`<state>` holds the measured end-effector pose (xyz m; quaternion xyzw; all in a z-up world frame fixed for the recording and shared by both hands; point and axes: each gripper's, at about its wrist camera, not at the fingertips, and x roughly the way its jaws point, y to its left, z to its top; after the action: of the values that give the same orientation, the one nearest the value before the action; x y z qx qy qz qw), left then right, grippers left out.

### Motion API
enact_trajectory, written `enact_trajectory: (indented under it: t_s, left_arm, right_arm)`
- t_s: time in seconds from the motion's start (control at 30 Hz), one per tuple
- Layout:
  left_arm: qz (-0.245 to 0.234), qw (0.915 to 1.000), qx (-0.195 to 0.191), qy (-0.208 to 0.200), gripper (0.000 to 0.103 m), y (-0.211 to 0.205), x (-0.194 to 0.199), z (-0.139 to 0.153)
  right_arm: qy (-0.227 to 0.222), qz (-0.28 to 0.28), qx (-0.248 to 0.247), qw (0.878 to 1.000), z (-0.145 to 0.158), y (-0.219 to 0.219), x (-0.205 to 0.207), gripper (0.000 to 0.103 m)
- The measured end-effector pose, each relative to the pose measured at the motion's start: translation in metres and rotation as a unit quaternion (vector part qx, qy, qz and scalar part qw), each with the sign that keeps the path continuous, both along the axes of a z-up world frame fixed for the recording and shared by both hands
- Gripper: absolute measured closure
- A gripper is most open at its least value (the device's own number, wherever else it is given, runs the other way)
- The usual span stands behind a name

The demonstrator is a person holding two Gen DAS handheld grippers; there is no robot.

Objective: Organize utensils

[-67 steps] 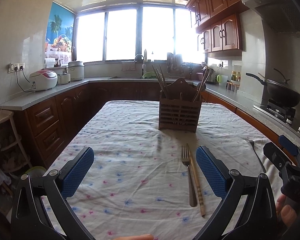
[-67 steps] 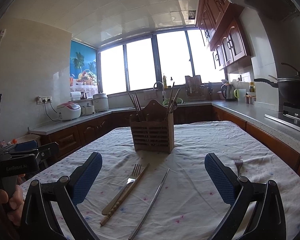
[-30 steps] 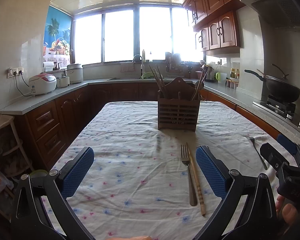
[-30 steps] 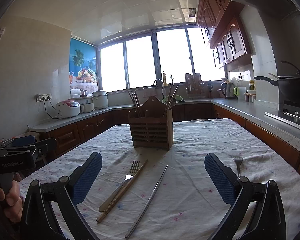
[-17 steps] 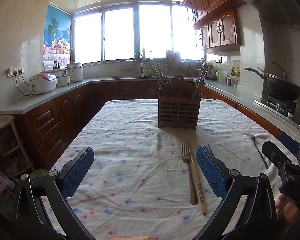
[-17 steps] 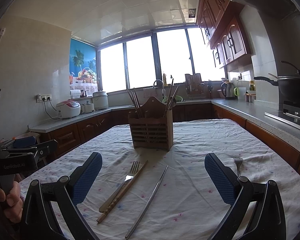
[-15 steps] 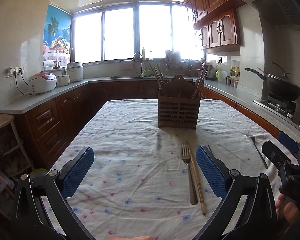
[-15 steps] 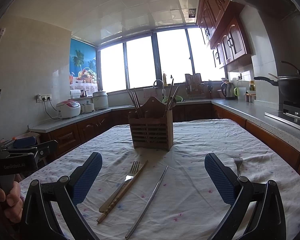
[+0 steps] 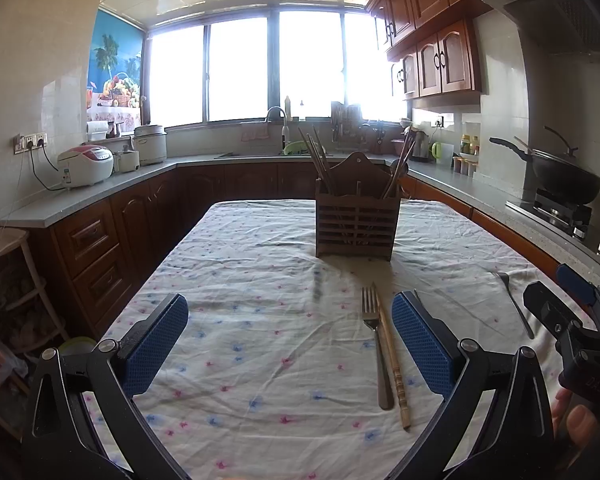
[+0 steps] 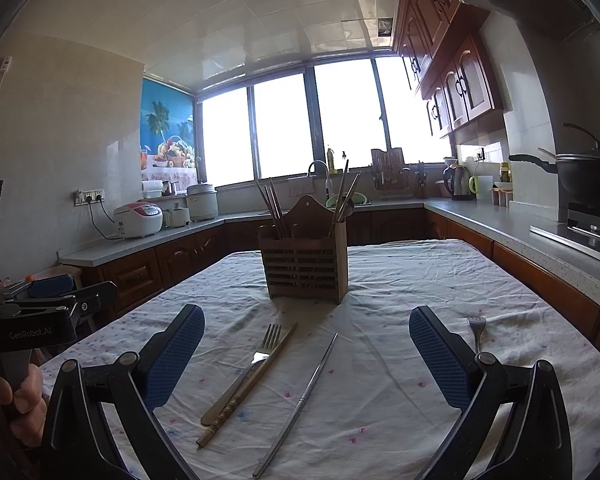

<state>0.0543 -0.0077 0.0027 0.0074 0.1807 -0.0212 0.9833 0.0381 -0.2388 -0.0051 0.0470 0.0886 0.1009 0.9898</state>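
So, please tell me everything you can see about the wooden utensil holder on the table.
The brown wooden slatted utensil holder stands upright mid-table on the flowered white tablecloth. Its front has horizontal slats; an arched back panel with a hanging hole rises above. Chopsticks lean out on its left, long-handled utensils on its right. Nothing else touches it.

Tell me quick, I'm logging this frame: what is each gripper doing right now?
Left gripper: open, holding nothing, above the tablecloth.
Right gripper: open, holding nothing, the fork and chopsticks lying below it.
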Motion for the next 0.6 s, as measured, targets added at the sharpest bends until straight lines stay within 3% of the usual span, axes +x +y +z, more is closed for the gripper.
enact_trajectory:
  t_s: [0.6]
  left_arm:
    - [0.0, 1.0, 0.001, -0.005, 0.0, -0.0002, -0.0013, 0.0033]
  right_arm:
    - [-0.001, 0.001, 0.0, 1.0, 0.0025, 0.0016, 0.0008, 0.0]
